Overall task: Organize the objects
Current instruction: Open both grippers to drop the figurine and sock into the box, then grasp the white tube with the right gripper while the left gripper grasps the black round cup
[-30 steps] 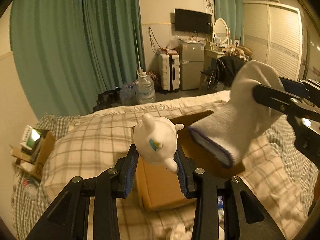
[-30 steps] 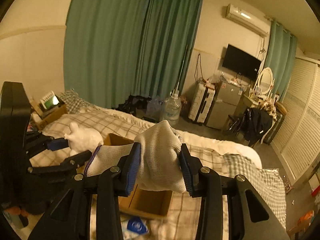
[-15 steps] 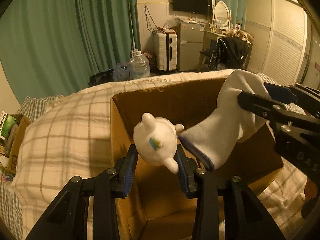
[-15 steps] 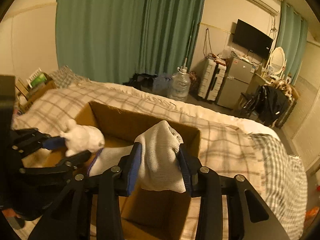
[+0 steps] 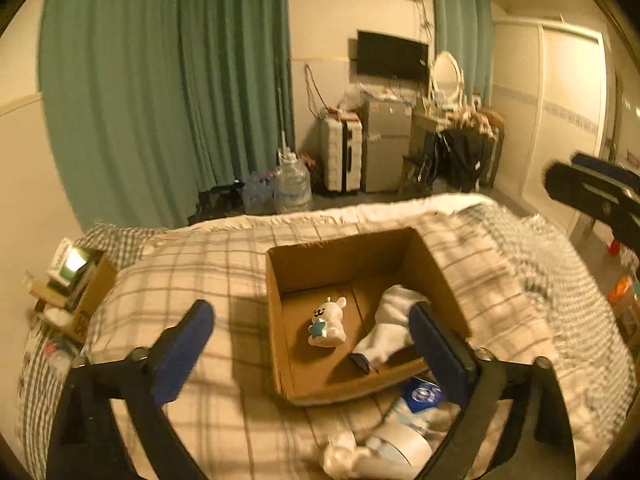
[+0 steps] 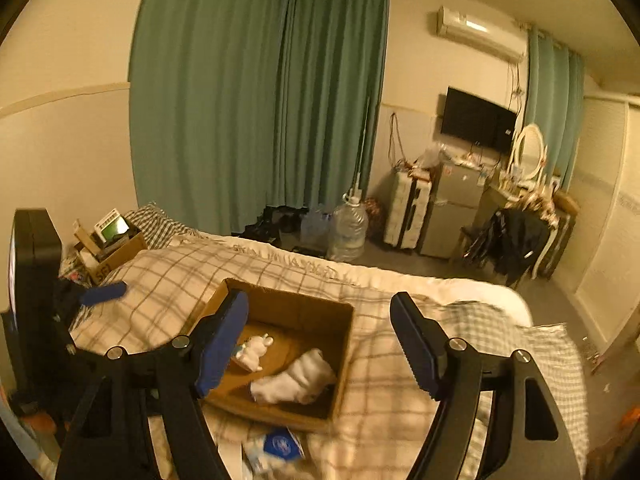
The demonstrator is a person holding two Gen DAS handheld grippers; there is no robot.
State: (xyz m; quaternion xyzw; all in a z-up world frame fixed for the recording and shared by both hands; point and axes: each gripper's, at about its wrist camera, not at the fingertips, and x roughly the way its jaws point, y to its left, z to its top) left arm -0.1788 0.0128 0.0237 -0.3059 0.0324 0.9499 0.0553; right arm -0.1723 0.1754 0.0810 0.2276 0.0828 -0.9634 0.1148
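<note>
An open cardboard box (image 5: 344, 248) sits on the plaid bed, also in the right wrist view (image 6: 344, 344). A small white animal toy (image 5: 327, 322) lies inside it on the left, also seen from the right wrist (image 6: 254, 350). A white sock (image 5: 390, 328) lies inside on the right, also in the right wrist view (image 6: 298, 378). My left gripper (image 5: 312, 344) is open and empty, raised above the box. My right gripper (image 6: 320, 344) is open and empty, also above the box; it shows at the right edge of the left wrist view (image 5: 592, 196).
A blue-labelled packet (image 5: 422, 394) and white items (image 5: 380, 450) lie on the bed just in front of the box. A cardboard box of clutter (image 5: 76, 284) stands left of the bed. A water jug (image 6: 347, 232), suitcase and fridge stand on the floor beyond.
Both grippers opened and let go: the toy and the sock dropped into the box. Both grippers have pulled up and back from the box.
</note>
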